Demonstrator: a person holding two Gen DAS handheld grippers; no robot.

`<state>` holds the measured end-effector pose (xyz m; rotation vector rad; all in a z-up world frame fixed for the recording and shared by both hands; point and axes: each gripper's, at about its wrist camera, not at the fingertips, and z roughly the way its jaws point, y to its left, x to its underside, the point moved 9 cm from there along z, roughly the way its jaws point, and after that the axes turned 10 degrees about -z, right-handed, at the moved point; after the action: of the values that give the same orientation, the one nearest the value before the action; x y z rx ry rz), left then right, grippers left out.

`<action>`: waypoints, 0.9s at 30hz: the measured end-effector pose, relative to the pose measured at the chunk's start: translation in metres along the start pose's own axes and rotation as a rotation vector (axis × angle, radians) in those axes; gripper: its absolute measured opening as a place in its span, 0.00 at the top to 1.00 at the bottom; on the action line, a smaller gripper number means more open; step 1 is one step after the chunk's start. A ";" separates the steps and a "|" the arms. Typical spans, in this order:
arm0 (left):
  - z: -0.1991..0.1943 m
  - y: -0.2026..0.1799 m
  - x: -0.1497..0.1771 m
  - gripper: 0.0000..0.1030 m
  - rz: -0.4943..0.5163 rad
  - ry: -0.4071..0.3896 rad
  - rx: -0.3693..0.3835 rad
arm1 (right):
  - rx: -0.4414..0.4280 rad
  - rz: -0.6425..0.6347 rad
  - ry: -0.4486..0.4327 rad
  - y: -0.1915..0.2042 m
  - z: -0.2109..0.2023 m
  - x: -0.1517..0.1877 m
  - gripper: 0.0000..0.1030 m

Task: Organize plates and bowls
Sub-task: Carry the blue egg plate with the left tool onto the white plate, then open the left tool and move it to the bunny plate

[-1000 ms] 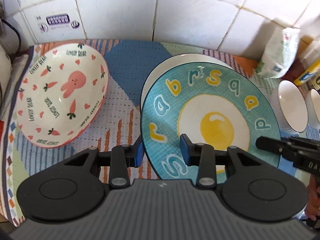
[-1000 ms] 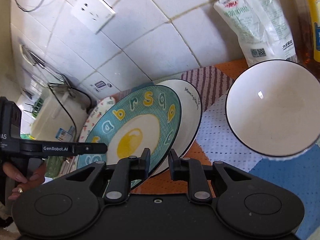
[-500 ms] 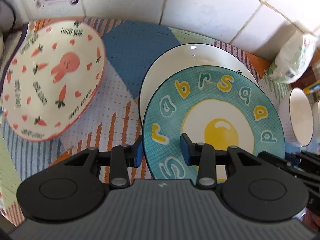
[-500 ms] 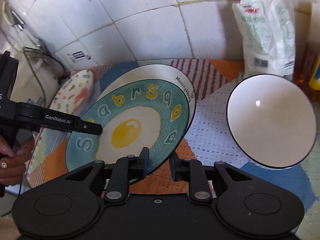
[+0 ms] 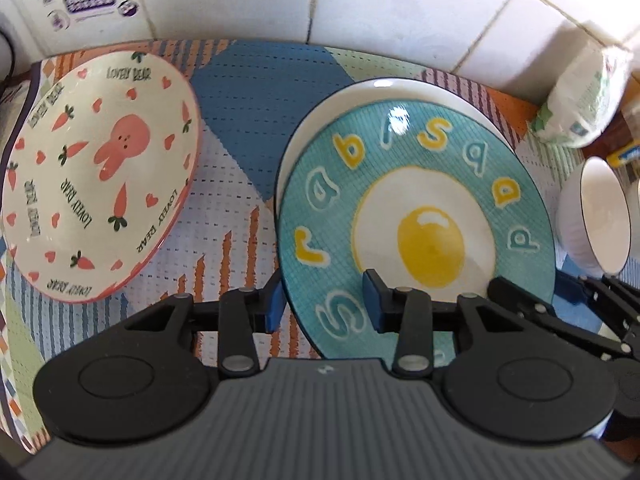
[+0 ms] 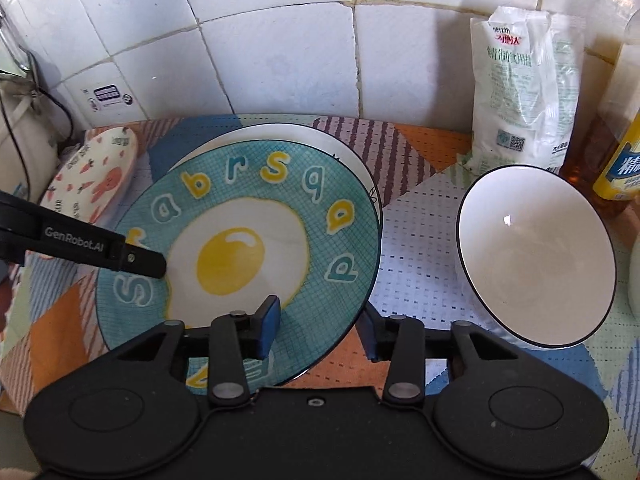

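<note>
A teal plate with a fried-egg picture (image 5: 416,216) (image 6: 248,240) lies over a white plate (image 5: 384,92) (image 6: 280,132) on the patterned mat. My left gripper (image 5: 324,304) straddles the teal plate's near-left rim, jaws apart. My right gripper (image 6: 320,332) straddles its near-right rim, jaws open wide. A pink rabbit-and-carrot bowl (image 5: 92,180) (image 6: 92,176) sits to the left. A white bowl with a dark rim (image 6: 536,256) (image 5: 600,216) sits to the right.
The tiled wall runs close behind the mat (image 5: 256,92). A white bag (image 6: 524,92) and a yellow-labelled oil bottle (image 6: 616,148) stand at the back right. A white appliance with a cable (image 6: 20,136) is at the far left.
Both grippers have swung and lowered with the teal plate, which now lies flatter over the white plate. My right jaws have opened wider around its rim.
</note>
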<state>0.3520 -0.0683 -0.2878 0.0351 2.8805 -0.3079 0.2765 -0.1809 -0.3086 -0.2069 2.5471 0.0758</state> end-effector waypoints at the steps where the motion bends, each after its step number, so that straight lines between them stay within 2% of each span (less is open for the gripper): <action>1: 0.001 -0.001 0.000 0.62 0.020 0.005 0.001 | 0.015 0.008 -0.003 0.001 0.001 0.001 0.51; 5: -0.006 0.005 0.005 0.63 0.052 0.023 0.023 | 0.074 -0.026 0.001 0.008 0.002 0.005 0.50; 9: -0.024 0.019 0.009 0.63 0.072 0.007 0.036 | 0.138 0.004 -0.067 0.020 -0.021 0.010 0.51; 16: -0.070 0.045 0.012 0.63 0.164 -0.066 0.033 | 0.115 0.110 -0.219 0.063 -0.078 0.011 0.51; 21: -0.102 0.069 0.016 0.63 0.198 -0.110 0.048 | 0.107 0.115 -0.320 0.096 -0.109 0.000 0.51; 27: -0.127 0.105 0.019 0.62 0.247 -0.140 0.030 | 0.082 0.048 -0.365 0.141 -0.127 -0.016 0.50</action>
<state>0.3089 0.0614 -0.1939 0.3575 2.6948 -0.2928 0.1971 -0.0527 -0.1928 -0.0893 2.1863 0.0240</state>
